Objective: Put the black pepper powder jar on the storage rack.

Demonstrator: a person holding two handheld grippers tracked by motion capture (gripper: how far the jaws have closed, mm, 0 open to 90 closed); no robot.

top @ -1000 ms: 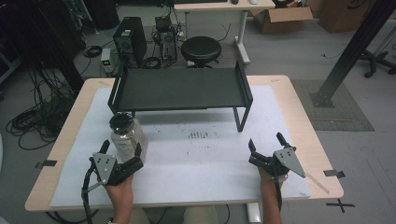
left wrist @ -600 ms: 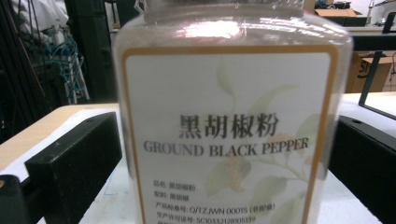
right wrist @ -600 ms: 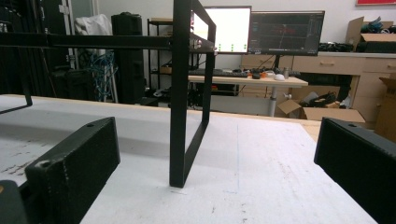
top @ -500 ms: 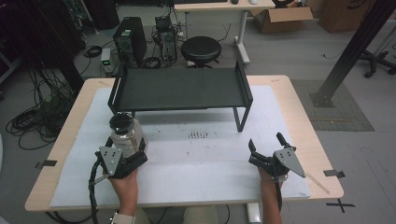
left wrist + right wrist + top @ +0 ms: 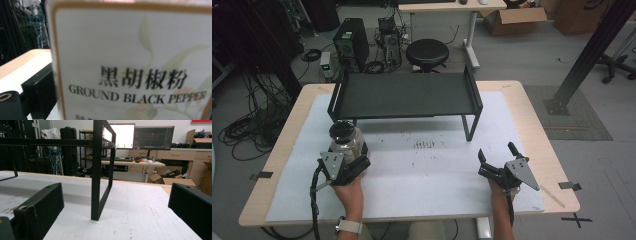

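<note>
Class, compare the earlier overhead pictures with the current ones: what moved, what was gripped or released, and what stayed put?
The left gripper moved forward to the clear black-lidded pepper jar and now sits right against its near side; whether its jaws have closed is unclear. The jar, the open right gripper and the black metal shelf rack stayed put.

Bare white mat [image 5: 432, 170] spans the frame's centre; the black shelf [image 5: 404, 95] blocks its upper middle.

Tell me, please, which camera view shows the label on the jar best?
The left gripper view: the label is close enough to read "GROUND BLACK PEPPER". The high view shows the whole jar at the left gripper, but its text is too small.
</note>
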